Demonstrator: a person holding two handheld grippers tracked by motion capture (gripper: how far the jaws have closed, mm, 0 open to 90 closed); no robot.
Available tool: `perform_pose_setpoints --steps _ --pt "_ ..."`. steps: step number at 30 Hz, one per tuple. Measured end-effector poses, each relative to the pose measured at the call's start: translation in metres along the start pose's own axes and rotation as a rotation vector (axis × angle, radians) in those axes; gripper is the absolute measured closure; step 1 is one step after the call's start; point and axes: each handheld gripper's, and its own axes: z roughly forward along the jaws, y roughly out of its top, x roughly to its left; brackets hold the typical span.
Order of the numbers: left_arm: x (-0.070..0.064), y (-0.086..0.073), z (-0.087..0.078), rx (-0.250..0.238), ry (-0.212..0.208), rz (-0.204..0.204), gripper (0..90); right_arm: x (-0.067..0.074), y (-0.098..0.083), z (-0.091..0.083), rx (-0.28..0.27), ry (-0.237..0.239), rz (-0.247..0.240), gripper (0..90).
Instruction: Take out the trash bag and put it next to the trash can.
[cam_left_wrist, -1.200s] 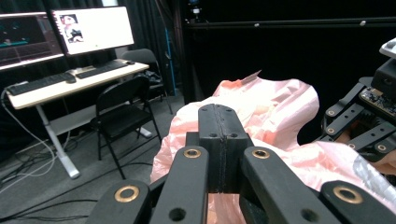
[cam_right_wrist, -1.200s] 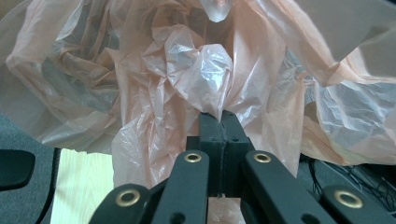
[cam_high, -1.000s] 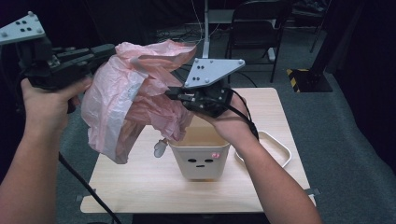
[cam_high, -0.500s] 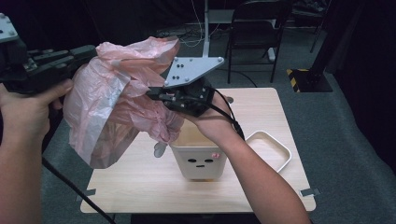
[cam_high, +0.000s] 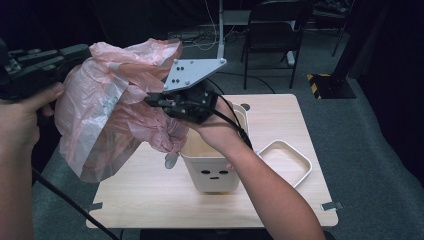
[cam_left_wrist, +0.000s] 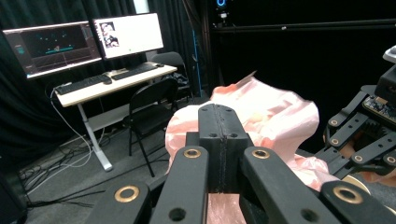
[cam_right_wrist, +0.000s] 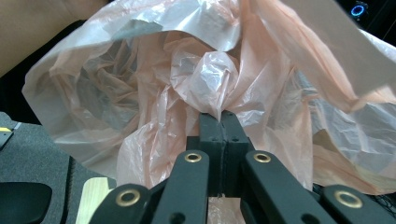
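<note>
High view: pink plastic bag (cam_high: 117, 107) held up in the air above the left edge of the wooden table (cam_high: 150, 195), stretched between both tools. Left gripper (cam_high: 75, 52) at the far left, clasped in a hand, tips at the bag's upper left edge. Right gripper (cam_high: 152, 100) under its grey three-cornered plate (cam_high: 192, 72), held over the white bin (cam_high: 212, 165), jaws reaching into the crumpled middle of the bag. Bin upright near the table's centre, a small face printed on its front; white tray (cam_high: 285, 162) just beside it on the right. Black chair (cam_high: 275, 30) on the floor beyond the table. Left gripper view: jaws pressed together with no gap, pink film rising directly behind and below the tips, so apparently pinching the bag's edge; right gripper (cam_left_wrist: 359, 135) at the right edge; desk with two monitors (cam_left_wrist: 88, 39) and a keyboard in the background. Right gripper view: jaws closed tight on a bunched fold of the bag (cam_right_wrist: 210, 84), film billowing all round, open mouth to the left.
</note>
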Motion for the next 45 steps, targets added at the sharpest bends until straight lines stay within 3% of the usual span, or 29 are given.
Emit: perform_pose_setpoints --steps 18,24,36,45 --pt "0.008 -0.003 -0.014 -0.016 0.022 -0.015 90.0 0.004 0.004 0.020 0.020 0.020 -0.012 90.0" --pt "0.011 -0.010 -0.011 0.008 0.026 -0.020 90.0 0.004 -0.002 0.025 0.036 0.021 -0.007 90.0" --pt "0.019 -0.021 0.018 0.044 0.026 -0.048 90.0 -0.008 -0.028 0.034 0.117 0.018 0.034 89.5" --pt "0.024 -0.028 0.038 0.045 0.017 -0.072 90.0 -0.021 -0.044 0.031 0.167 -0.027 0.085 89.2"
